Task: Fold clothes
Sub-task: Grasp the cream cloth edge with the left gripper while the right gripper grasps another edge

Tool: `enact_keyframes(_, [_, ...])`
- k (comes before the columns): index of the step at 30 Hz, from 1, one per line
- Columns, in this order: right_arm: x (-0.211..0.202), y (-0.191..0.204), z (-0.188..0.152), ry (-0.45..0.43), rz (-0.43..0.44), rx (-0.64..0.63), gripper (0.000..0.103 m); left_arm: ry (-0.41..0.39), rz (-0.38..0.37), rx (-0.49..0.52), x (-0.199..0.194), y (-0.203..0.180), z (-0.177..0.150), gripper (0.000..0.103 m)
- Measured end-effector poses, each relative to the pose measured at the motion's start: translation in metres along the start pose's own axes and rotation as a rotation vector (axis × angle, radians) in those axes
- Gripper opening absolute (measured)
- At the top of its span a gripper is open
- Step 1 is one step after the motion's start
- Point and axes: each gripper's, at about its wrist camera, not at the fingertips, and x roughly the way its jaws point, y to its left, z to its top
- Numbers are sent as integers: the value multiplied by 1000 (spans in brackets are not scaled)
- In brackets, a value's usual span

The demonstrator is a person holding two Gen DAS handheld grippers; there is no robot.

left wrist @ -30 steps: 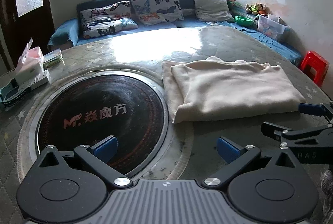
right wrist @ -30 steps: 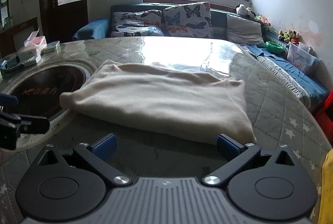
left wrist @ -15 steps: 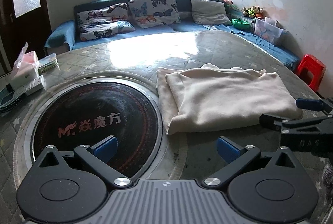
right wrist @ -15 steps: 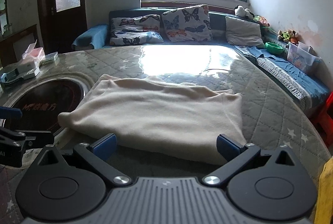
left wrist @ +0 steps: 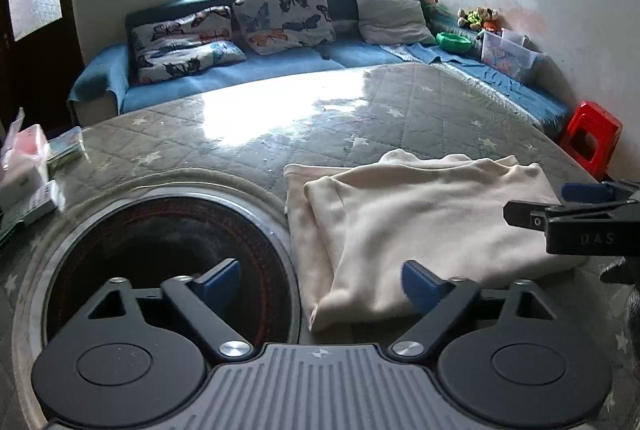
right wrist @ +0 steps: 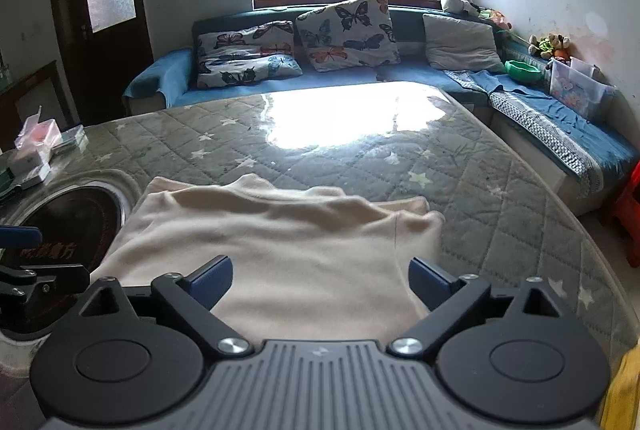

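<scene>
A cream garment (left wrist: 420, 222), folded into a rectangle, lies flat on the quilted table (left wrist: 360, 118). My left gripper (left wrist: 322, 282) hovers over its near left corner, which lies between the closing jaws; the pads do not press on it. In the right wrist view the same garment (right wrist: 280, 242) fills the middle. My right gripper (right wrist: 320, 280) is over its near edge with the cloth between its jaws, which are closing a little but do not pinch it. The right gripper (left wrist: 552, 204) also shows at the cloth's right end, and the left gripper (right wrist: 40, 256) at its left.
A round black hob (left wrist: 160, 250) with a steel rim is set in the table, left of the garment. Tissue packs and boxes (left wrist: 24, 166) sit at the far left. A blue sofa (left wrist: 352, 54) with cushions runs behind; a red stool (left wrist: 592, 134) stands to the right.
Both grippers have moved forward over the garment's near edge, so the cloth now lies between their fingers. The left jaws have narrowed visibly, the right ones slightly.
</scene>
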Motion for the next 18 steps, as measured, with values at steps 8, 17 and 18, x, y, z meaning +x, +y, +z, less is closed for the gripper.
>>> enact_keyframes(8, [46, -15, 32, 25, 10, -12, 89, -16, -19, 72, 39, -5, 33, 62])
enact_keyframes(17, [89, -28, 38, 105, 53, -4, 79, 41, -47, 148, 90, -11, 42, 54])
enact_keyframes(18, [90, -28, 36, 105, 58, -9, 77, 38, -59, 147, 92, -10, 42, 49])
